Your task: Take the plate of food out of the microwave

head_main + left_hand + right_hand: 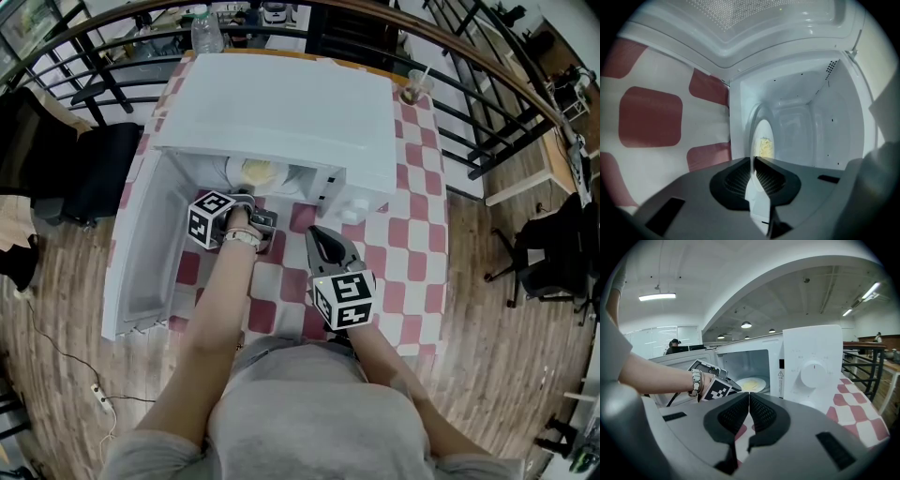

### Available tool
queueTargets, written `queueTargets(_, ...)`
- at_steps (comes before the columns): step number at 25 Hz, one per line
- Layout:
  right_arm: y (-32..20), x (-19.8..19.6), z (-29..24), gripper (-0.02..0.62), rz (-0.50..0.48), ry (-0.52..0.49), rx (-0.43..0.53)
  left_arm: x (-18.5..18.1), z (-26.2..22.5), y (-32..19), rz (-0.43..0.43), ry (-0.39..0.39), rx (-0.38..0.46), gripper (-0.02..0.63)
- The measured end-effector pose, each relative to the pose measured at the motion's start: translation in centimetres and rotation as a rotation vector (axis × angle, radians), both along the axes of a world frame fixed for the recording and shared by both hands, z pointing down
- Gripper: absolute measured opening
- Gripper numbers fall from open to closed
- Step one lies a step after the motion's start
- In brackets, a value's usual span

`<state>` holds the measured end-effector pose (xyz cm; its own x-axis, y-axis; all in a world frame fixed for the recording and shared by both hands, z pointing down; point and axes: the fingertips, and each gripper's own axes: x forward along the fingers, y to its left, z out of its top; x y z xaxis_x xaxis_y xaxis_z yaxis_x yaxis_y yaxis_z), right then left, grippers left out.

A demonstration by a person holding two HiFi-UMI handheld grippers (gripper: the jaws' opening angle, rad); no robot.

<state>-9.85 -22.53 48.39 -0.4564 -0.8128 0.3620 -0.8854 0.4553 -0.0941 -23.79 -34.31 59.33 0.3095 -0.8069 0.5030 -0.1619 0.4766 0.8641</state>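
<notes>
A white microwave (281,112) stands on the checkered table with its door (141,253) swung open to the left. Inside lies a white plate (258,172) of pale yellow food (764,146). My left gripper (247,197) reaches into the cavity mouth. In the left gripper view the plate's (764,133) near rim runs between the pads, and the left gripper (753,161) is shut on it. My right gripper (315,234) hovers in front of the microwave, shut with nothing in it. In the right gripper view the right gripper (749,397) points at the plate (751,384).
The microwave's dial panel (813,366) is to the right of the cavity. A water bottle (206,33) and a cup with a straw (417,86) stand behind the microwave. The red-and-white tablecloth (412,225) extends right. A dark railing (487,84) curves round the table.
</notes>
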Motion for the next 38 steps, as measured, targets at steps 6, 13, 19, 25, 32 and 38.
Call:
queueTargets(6,0.0,0.0,0.2,0.026,0.001,-0.003,-0.001,-0.2,-0.1,0.0,-0.006,0.012,0.021,0.035)
queueTargets(13,0.1,-0.2,-0.1,0.026,-0.006,0.001,0.001,-0.2,-1.6,-0.1,-0.013,0.035,0.131,0.018)
queueTargets(19,0.7,-0.1,-0.4,0.026,-0.01,0.011,0.01,-0.1,-2.1,0.2,-0.007,0.029,0.183,0.017)
queueTargets(25,1.3,0.0,-1.0,0.026,-0.008,0.004,0.033,0.3,-2.7,1.2,0.01,0.026,0.222,0.017)
queueTargets(32,2.3,-0.2,-1.7,0.026,-0.023,-0.005,0.058,0.3,-3.8,2.7,-0.007,0.046,0.26,0.017)
queueTargets(38,3.2,-0.3,-2.4,0.025,-0.029,-0.005,0.093,0.1,-4.5,4.2,-0.015,0.045,0.287,0.017)
